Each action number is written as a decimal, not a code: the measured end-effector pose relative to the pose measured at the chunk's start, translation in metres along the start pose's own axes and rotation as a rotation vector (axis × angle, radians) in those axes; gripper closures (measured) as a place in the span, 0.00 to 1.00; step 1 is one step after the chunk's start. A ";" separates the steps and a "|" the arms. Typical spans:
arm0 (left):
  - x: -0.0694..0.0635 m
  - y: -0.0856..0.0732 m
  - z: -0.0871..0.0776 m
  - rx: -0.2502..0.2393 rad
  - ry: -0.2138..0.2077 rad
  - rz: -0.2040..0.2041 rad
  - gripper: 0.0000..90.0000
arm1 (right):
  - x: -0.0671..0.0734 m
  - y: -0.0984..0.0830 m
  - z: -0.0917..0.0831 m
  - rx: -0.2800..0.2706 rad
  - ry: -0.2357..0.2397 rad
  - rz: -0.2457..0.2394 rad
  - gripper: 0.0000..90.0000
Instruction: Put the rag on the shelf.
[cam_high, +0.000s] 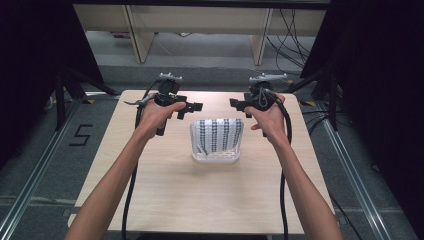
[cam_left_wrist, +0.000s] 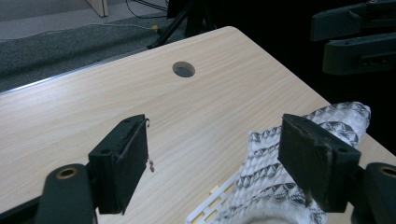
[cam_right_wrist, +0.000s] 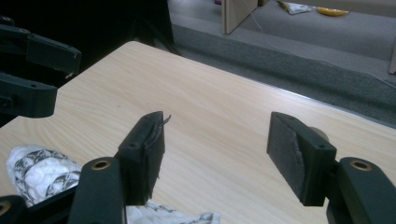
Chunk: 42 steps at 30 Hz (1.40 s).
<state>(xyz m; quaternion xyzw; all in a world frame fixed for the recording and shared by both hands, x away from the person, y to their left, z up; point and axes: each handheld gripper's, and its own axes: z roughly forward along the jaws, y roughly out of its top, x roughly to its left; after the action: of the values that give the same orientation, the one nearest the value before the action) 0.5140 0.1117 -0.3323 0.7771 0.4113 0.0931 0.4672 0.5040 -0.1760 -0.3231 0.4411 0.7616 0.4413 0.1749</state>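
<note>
A white slatted basket (cam_high: 216, 157) stands mid-table with a black-and-white patterned cloth (cam_high: 218, 134) lying folded in it. My left gripper (cam_high: 197, 106) hovers above the table just beyond the basket's far left corner, open with nothing between its pads. My right gripper (cam_high: 234, 103) faces it from beyond the far right corner, also open and empty. In the left gripper view, the cloth (cam_left_wrist: 275, 182) and a bit of basket rim (cam_left_wrist: 210, 207) lie low under the open gripper (cam_left_wrist: 215, 135). The right gripper view has the cloth (cam_right_wrist: 42, 170) at lower left beside the open gripper (cam_right_wrist: 217, 135).
The light wooden table (cam_high: 200, 200) has a round cable hole (cam_left_wrist: 183, 69) near its far edge. Dark stands (cam_high: 65, 85) flank the table on both sides. Desk legs (cam_high: 137, 35) and cables (cam_high: 295, 35) sit on the grey floor behind.
</note>
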 end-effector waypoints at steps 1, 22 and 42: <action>-0.002 -0.001 -0.001 -0.008 -0.002 -0.005 0.25 | 0.001 0.000 -0.003 -0.001 -0.003 -0.013 0.41; -0.015 -0.017 -0.028 -0.025 0.000 0.060 0.20 | 0.018 -0.004 -0.024 -0.041 0.035 -0.055 0.40; -0.044 -0.035 -0.052 -0.055 -0.065 0.118 0.21 | 0.024 -0.013 -0.040 -0.069 0.055 -0.111 0.40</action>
<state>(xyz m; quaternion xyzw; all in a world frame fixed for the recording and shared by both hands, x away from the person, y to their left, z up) 0.4386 0.1217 -0.3216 0.7896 0.3465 0.1063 0.4951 0.4575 -0.1796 -0.3084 0.3795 0.7737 0.4690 0.1933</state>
